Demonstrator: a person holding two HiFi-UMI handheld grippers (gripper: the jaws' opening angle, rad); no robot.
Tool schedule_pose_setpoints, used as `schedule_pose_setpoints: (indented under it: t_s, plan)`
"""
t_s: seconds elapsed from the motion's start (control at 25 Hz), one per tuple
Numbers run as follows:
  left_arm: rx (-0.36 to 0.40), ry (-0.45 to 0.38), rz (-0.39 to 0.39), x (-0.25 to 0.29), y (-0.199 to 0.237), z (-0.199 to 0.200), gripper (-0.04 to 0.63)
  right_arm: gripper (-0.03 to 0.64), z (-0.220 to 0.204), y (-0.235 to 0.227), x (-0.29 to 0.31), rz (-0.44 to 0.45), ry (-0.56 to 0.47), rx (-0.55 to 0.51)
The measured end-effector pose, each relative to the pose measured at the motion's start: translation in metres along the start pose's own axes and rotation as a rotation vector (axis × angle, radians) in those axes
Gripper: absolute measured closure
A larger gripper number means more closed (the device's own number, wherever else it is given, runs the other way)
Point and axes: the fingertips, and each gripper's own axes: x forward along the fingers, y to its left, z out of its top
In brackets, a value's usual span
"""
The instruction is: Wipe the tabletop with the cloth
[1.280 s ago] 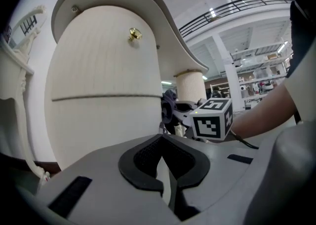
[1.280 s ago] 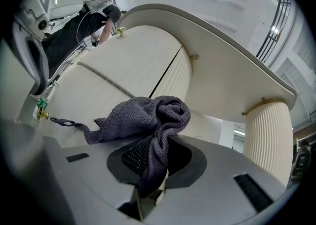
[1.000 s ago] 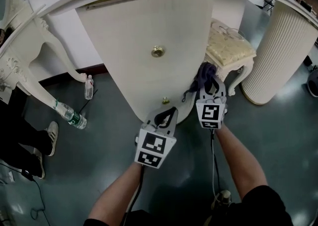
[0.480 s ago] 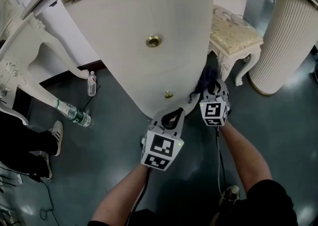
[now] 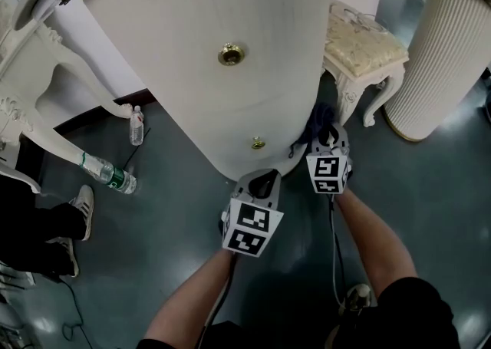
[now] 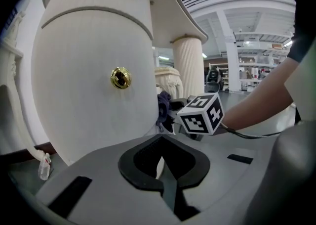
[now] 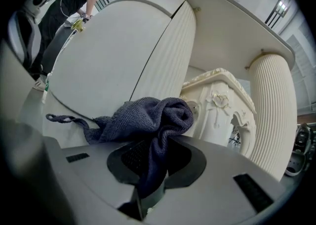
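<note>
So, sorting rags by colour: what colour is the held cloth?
The cloth is dark blue-grey; best in right gripper view.

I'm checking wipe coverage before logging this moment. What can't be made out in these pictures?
Tabletop: its upper surface is cut off by the head view's top edge; both gripper views show only the underside.
Cloth: lower end, right gripper view, buried between the right gripper's shut jaws.
Bottle: label, head view, too small to read.
</note>
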Motion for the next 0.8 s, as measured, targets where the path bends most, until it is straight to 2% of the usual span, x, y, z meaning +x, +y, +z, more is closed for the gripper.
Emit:
schedule_pose_setpoints:
  t_s: [0.12, 0.4, 0.8]
  plan:
    - [0.032, 0.025, 0.012, 0.008, -0.001, -0.009, 0.589, 0.575, -0.013, 0.006, 0.000, 0.019, 0.030, -0.003]
    - [0.043, 0.051, -0.031, 0.024, -0.013, -0.022, 0.589, 0.575, -0.047, 0.022, 0.002, 0.061, 0.119, -0.009]
    - [0.058, 0.088, -0.042, 0.014, -0.011, -0.035, 0.589, 0.575, -0.092, 0.044, 0.006, 0.135, 0.268, -0.003]
